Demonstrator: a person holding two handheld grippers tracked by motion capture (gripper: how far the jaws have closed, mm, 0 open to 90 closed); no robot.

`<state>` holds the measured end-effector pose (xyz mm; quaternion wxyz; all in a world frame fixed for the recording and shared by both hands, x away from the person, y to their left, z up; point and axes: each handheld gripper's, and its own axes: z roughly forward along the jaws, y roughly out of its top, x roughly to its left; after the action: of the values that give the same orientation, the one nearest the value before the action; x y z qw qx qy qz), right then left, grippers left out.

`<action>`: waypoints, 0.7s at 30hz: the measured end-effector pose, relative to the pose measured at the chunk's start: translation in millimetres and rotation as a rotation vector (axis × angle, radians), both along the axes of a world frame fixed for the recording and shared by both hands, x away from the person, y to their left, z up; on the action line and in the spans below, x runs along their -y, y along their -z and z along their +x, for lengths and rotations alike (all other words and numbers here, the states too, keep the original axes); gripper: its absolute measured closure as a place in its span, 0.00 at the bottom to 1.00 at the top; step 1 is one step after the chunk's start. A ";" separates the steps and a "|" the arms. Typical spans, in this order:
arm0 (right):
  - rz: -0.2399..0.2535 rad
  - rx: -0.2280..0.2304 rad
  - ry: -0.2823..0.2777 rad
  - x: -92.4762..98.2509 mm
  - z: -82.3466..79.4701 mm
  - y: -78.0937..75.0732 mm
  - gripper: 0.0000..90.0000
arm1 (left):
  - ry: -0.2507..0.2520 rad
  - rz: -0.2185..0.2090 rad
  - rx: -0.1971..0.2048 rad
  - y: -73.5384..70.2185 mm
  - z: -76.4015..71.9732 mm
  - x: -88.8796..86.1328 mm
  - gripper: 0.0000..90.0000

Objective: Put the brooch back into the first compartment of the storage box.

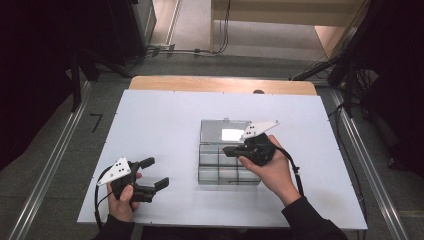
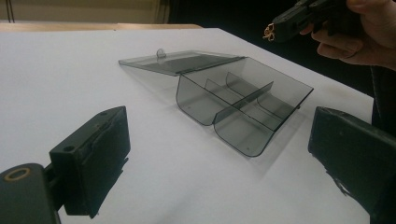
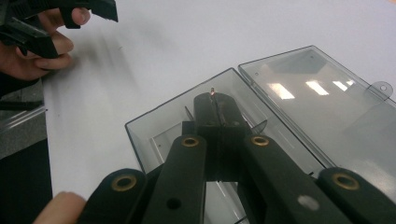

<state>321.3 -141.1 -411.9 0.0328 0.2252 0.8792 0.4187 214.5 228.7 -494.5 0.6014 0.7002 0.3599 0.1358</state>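
Field notes, table seen from above. A smoky translucent plastic compartment box (image 1: 229, 165) lies just right of the white tabletop's (image 1: 160, 125) centre, its hinged flat lid (image 1: 225, 131) thrown open and lying flat at the box's 12 o'clock side, a small latch tab at the lid's far edge. Thin internal dividers split the tray into several cells; every cell that can be seen looks empty, though the right gripper hides part of the tray. The right gripper (image 1: 226, 149) hovers over the tray near the hinge line, jaws pressed fully together; in the right gripper view a tiny glinting object (image 3: 214, 91) sits pinched at the very tips, too small to identify, with a matching gold speck at the tips in the left gripper view. The left gripper (image 1: 156, 173) rests at the box's 9 o'clock, well apart from it, jaws spread wide with nothing between them. Handling judgement: the box is probably light, stiff and slick, thin-walled enough to crack under a hard squeeze, and likely to skate on the smooth top if pushed. Best holds look like the tray's outer wall across a short side, or the lid's free edge by the tab for closing. The pinched item seems easy to lose; release low inside a cell.
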 end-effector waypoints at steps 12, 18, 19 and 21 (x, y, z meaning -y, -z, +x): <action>-0.009 -0.014 0.004 -11.9 8.6 7.6 0.98 | 0.001 -0.001 0.003 -0.5 0.0 -0.2 0.07; -0.011 -0.018 0.002 -18.3 12.5 12.3 0.98 | 0.000 -0.003 0.004 -0.7 -0.1 -0.3 0.07; -0.015 -0.021 0.005 -19.3 13.0 12.8 0.98 | 0.000 -0.003 0.005 -0.7 -0.1 -0.3 0.07; -0.015 -0.021 0.003 -21.6 14.8 14.3 0.98 | 0.001 -0.002 0.005 -0.6 0.1 -0.4 0.07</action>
<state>336.1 -119.4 -426.2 0.0259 0.2305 0.8822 0.4097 214.6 229.0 -493.9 0.6029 0.6995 0.3583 0.1370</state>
